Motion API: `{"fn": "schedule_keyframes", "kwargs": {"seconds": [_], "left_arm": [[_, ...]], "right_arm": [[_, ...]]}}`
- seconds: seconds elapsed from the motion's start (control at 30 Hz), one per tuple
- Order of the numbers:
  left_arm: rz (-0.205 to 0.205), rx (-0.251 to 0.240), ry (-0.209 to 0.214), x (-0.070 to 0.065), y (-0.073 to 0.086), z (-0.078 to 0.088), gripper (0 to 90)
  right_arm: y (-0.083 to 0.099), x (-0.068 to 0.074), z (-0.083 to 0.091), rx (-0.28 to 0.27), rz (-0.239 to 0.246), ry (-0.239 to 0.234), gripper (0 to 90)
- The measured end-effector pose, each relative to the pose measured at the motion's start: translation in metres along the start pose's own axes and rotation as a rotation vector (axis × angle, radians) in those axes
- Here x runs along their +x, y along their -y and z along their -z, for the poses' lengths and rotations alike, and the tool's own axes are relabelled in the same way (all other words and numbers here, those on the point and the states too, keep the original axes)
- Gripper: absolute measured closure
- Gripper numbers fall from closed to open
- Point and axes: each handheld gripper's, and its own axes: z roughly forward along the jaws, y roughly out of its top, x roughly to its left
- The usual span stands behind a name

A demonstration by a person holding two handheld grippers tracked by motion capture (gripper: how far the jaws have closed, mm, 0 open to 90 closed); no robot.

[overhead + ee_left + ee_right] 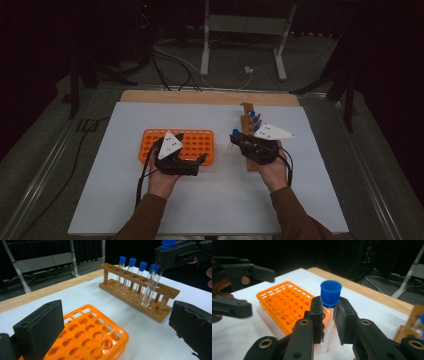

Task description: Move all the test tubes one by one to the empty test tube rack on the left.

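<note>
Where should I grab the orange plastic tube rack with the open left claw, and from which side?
Probably the orange plastic tube rack by its near short end, with the left claw coming level from the person's side, one jaw on each long wall. The top is a grid of holes, so its straight outer walls give the pads flat faces.

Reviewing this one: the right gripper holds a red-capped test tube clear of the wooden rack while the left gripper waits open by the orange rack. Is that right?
Not quite: the cap is blue, not red. The right gripper view shows the right gripper shut on a blue-capped test tube. The rest holds: it is clear of the wooden rack, and the left gripper waits open by the orange rack.
</note>
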Motion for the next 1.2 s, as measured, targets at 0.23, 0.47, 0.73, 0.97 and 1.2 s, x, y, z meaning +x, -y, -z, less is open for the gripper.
{"fn": "schedule_keyframes", "kwargs": {"seconds": [0.23,0.47,0.73,0.97,1.2], "left_arm": [[-0.024,-0.007,0.0,-0.011,-0.003,-0.012,12.9],[-0.052,0.004,0.034,-0.022,-0.007,-0.022,32.2],[-0.063,0.028,0.066,-0.027,-0.008,-0.03,57.0],[-0.055,0.018,0.089,-0.025,-0.008,-0.031,69.0],[-0.053,0.009,0.108,-0.024,-0.008,-0.031,77.8]], "right_arm": [[-0.005,0.011,-0.011,-0.002,-0.006,-0.047,77.2],[-0.005,0.018,-0.017,0.011,-0.005,-0.072,77.1],[-0.008,0.023,-0.021,0.01,-0.003,-0.096,77.1],[-0.006,0.026,-0.023,0.017,-0.001,-0.11,77.1],[-0.005,0.026,-0.023,0.013,-0.003,-0.112,74.9]]}}
